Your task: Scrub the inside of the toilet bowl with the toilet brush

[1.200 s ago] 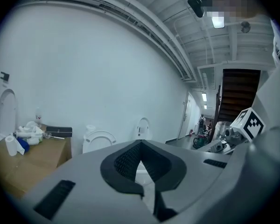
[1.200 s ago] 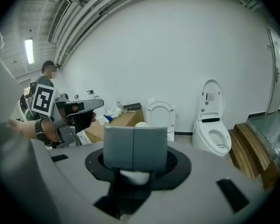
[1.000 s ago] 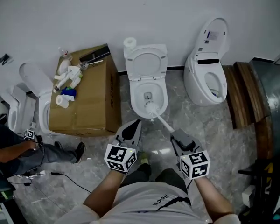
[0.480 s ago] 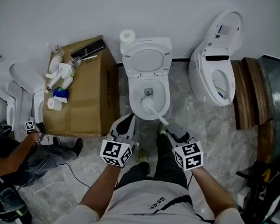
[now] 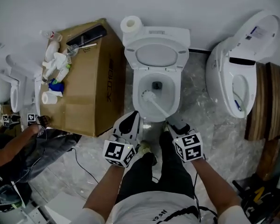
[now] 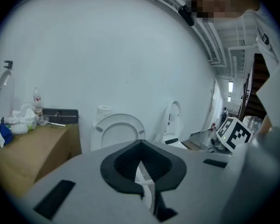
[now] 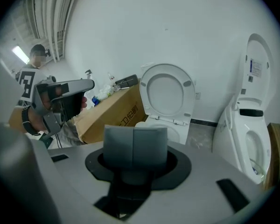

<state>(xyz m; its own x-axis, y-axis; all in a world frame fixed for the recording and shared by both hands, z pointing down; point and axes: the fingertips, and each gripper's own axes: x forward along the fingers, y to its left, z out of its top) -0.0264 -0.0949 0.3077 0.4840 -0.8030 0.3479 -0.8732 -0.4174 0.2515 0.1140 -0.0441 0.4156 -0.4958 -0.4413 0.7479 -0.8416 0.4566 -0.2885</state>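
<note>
We look steeply down over our own two arms. Nearest us, the right gripper (image 5: 173, 124) is clamped on the grey grip end of the toilet brush (image 5: 158, 108). Its own view shows that grey block filling the space between the jaws. We judge that holding the very end of the handle gives reach and keeps the gripper outside the bowl.

To the left of it, and apart from it, the left gripper (image 5: 132, 119) has its jaws pressed together on nothing, with only a thin sliver of light between them. It hangs over the floor (image 5: 200, 115) just short of the bowl's front edge, apparently idle and out of the brush's sweep.

Ahead of the right gripper, the white handle slants forward and leftward over the front rim of the toilet bowl (image 5: 178, 97). The bristle head (image 5: 148, 96) sits down inside the bowl, just left of the drain opening (image 5: 157, 84). We cannot tell whether it touches the wall. The slant seems meant to press the bristles sideways against the porcelain, so scrubbing looks under way.

Beyond the bowl, the seat and lid (image 5: 157, 57) stand raised, leaving the bowl open. A toilet roll (image 5: 129, 24) sits at the far left corner.

Left of the left gripper stands a cardboard box (image 5: 95, 92) carrying bottles (image 5: 58, 64). Far to the right of the right gripper is a second toilet (image 5: 238, 78).
</note>
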